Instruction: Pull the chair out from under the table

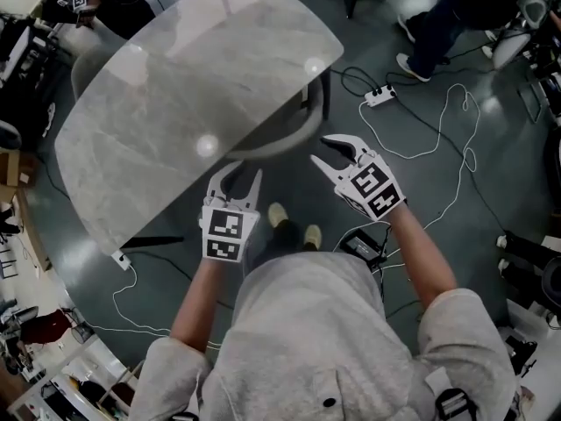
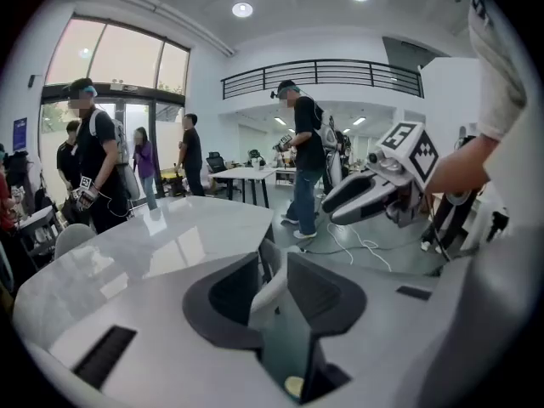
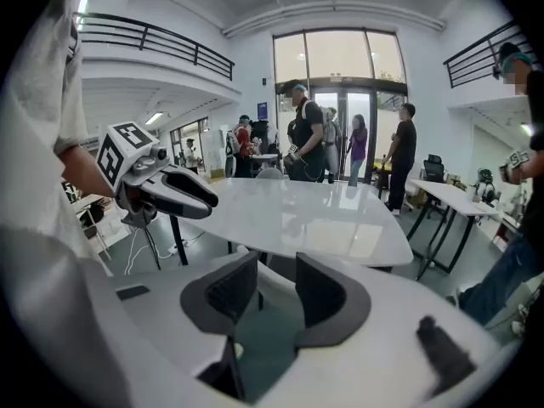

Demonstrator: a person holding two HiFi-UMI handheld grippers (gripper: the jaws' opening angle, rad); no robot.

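A pale grey chair [image 1: 279, 144] is tucked under the marble table [image 1: 175, 103]; only its curved back rim shows past the table's near edge. My left gripper [image 1: 238, 177] is open just in front of that rim. In the left gripper view the jaws [image 2: 274, 266] stand apart with the chair's [image 2: 269, 291] pale rim showing in the gap, and I see no pad pressing on it. My right gripper [image 1: 338, 153] is open to the right of the chair back, near the table's corner. In the right gripper view its jaws [image 3: 276, 269] frame the chair's [image 3: 274, 286] rim under the tabletop.
White cables and a power strip [image 1: 379, 96] lie on the grey floor to the right. The wearer's feet [image 1: 294, 224] stand just behind the chair. A person [image 1: 438, 24] stands at the upper right, others stand beyond the table, and a second table [image 3: 463, 195] is to the right.
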